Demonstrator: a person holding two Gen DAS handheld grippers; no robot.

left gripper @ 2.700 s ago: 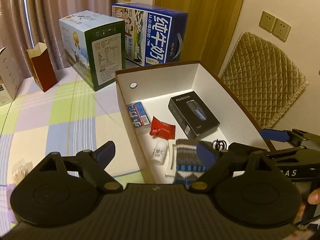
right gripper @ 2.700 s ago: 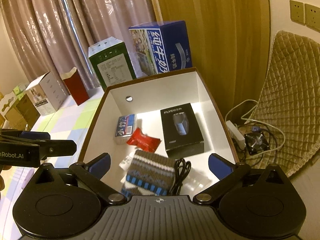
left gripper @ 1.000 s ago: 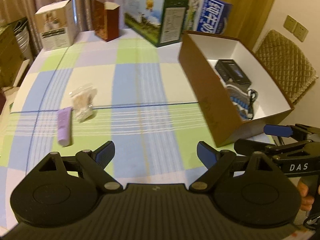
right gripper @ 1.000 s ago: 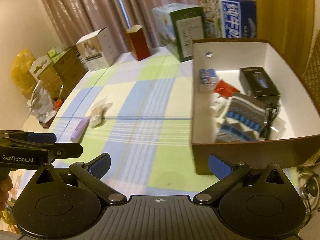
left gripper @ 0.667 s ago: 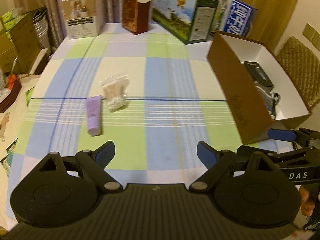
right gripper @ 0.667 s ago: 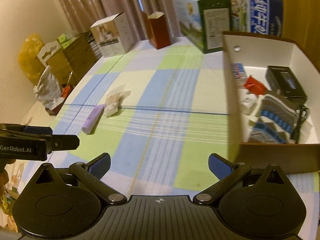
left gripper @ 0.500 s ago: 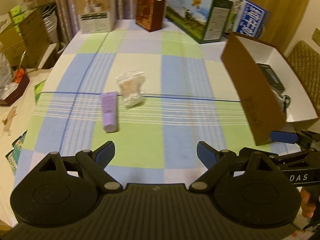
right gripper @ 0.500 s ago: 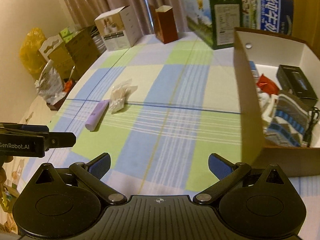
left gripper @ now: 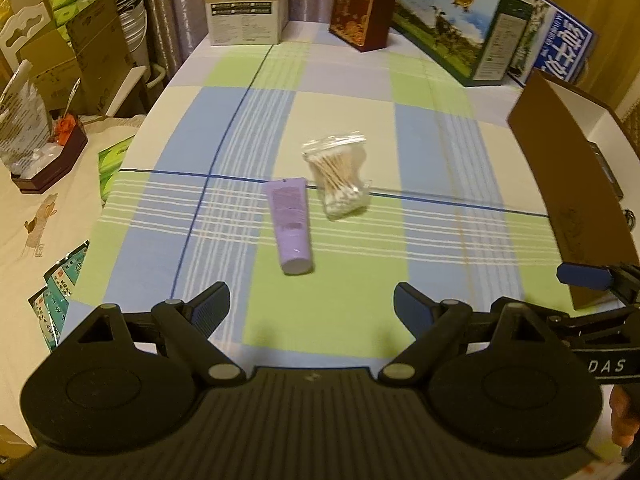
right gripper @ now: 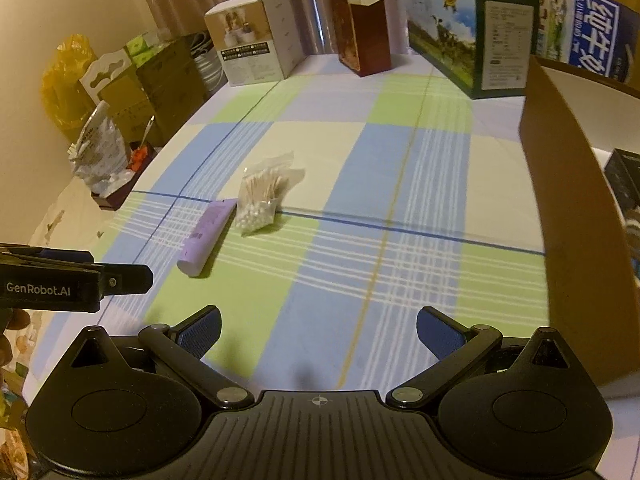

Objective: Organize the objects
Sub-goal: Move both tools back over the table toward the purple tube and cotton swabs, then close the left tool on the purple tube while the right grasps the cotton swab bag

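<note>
Both tongs gape empty, left gripper (left gripper: 308, 300) facing the purple tube (left gripper: 290, 224) lying mid-table beside the cotton-swab bag (left gripper: 340, 176): light, squashy, likely slick, so pinch across its middle.

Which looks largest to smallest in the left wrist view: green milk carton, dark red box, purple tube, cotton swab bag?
1. green milk carton, clearly largest.
2. dark red box.
3. purple tube and cotton swab bag: alike in apparent size, so unranked. Both lie nearer the camera than the boxes, which inflates them.
</note>
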